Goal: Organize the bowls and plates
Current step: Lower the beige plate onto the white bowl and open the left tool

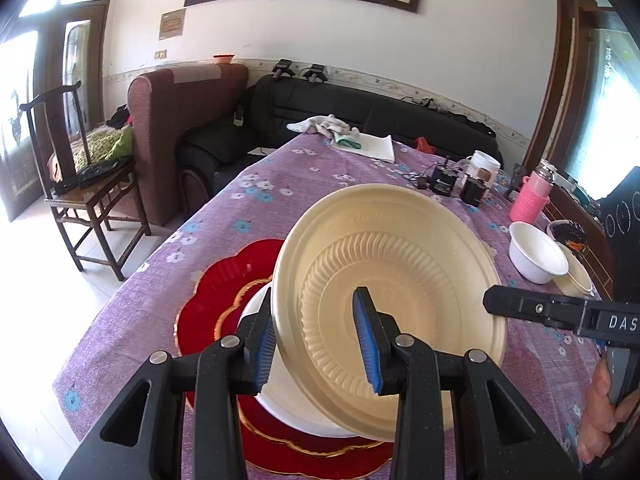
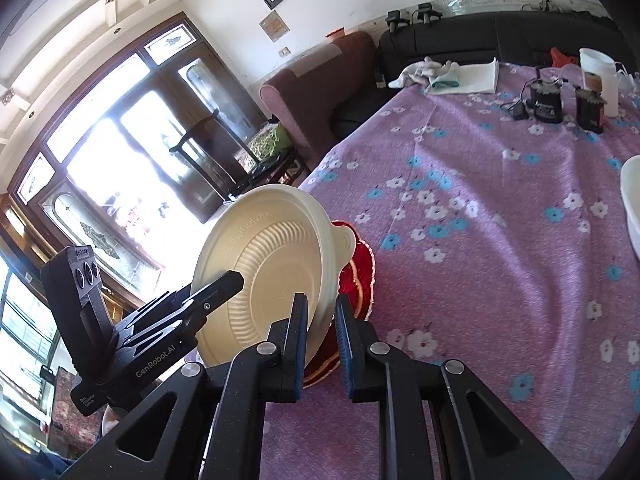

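A cream plastic plate (image 1: 400, 272) is tilted on edge above a white bowl (image 1: 280, 392) that sits on a red flower-shaped plate (image 1: 216, 300). My left gripper (image 1: 316, 344) straddles the cream plate's near rim with its jaws partly apart; contact is unclear. In the right wrist view my right gripper (image 2: 322, 344) straddles the same cream plate's (image 2: 272, 264) lower right rim, with a small gap at the right pad. The left gripper (image 2: 224, 284) shows at the plate's left. The red plate (image 2: 360, 276) lies behind it.
A purple flowered cloth (image 2: 480, 220) covers the table. A white bowl (image 1: 536, 252) sits on a cream plate (image 1: 580, 280) at the right. A pink flask (image 1: 528, 196), black boxes (image 1: 444, 180), a white jug (image 1: 484, 168) and cloths (image 1: 344, 132) stand at the far end.
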`<state>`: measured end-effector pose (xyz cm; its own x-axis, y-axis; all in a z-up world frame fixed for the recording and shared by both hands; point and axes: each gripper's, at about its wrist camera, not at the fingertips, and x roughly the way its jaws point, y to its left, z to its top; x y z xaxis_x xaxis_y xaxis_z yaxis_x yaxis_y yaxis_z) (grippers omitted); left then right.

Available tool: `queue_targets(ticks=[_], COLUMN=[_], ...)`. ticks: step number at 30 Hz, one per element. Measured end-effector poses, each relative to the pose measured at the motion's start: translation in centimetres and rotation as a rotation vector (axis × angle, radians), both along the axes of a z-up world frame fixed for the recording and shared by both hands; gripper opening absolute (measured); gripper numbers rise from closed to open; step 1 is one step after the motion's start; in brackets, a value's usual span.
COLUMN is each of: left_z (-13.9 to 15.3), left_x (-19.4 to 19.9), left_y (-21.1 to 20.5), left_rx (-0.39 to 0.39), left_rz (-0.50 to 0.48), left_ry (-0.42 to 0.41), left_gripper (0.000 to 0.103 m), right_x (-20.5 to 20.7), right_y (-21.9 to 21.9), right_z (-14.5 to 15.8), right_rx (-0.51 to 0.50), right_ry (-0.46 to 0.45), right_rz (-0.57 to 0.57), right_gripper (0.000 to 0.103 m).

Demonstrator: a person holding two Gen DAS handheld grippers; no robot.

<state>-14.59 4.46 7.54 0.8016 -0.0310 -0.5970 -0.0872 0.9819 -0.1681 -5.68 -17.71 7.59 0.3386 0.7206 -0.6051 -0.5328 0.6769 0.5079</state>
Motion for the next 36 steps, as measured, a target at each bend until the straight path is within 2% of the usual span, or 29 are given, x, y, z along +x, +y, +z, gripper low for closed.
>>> queue_targets(ticks=[10, 32, 36], left_z=[-0.9, -2.2, -2.1], left_x=[0.4, 1.3, 1.2], left_y=[1.7, 2.1, 2.1], left_rx=[-0.016, -0.032, -0.030], left_rz=[0.031, 0.046, 0.047], left_ry=[0.023, 0.061, 0.057], left_gripper=[0.034, 0.034, 0.036], right_x=[0.2, 0.4, 0.3], right_y=[2.3, 2.9, 2.9], right_z=[-2.1, -2.5, -2.5], right_rx=[-0.033, -0.047, -0.044], right_ry=[0.083, 0.092, 0.088], right_rz=[0.016, 0.024, 0.030], right_gripper=[0.018, 0.019, 0.026])
